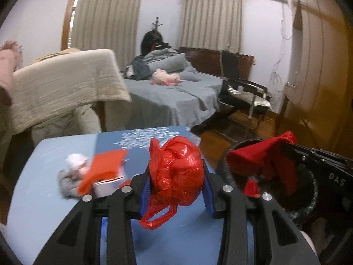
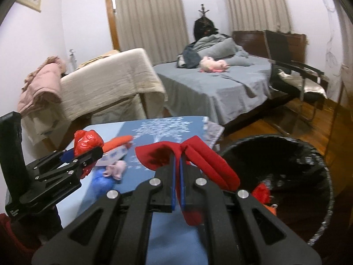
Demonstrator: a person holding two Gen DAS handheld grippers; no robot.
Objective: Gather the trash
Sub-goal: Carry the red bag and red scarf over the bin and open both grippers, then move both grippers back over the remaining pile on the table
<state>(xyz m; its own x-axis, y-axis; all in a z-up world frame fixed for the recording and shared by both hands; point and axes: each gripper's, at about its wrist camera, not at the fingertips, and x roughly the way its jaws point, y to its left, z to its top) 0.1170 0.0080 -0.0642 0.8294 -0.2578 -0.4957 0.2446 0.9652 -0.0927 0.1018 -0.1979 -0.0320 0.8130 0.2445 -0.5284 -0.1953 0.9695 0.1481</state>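
**binrunner:** so the crumpled red plastic bag sits squeezed between the blue pads of the left gripper, held above the blue table; handle loops dangle loose underneath; I'd guess it weighs next to nothing, all air and crinkle; slick film too, so the wad could squirt out if the squeeze loosens.

**tidy_tom:** agreed; grabbing it across the fat middle like that looks right to me, the loops alone would let it swing; what about the other hand?

**binrunner:** the right gripper has its fingers pressed together on a fold of red cloth; soft, floppy, drapes down both sides of the pads; it grips better than plastic, I reckon, but it could snag on the rim going in.

**tidy_tom:** where's the bin?

**binrunner:** black bin with a black liner, on the right, just beside the table's near right corner; the cloth hangs near its left rim; something red already lies inside.

**tidy_tom:** anything left on the table?

**binrunner:** yeah, to the left of the bag; an orange sheet over a white box, a pinkish tissue wad, and a grey rag; all light stuff by the look of it; the box is probably the only stiff one, so take it by its edges; beyond that there's a bed at the far side and a chair far right.
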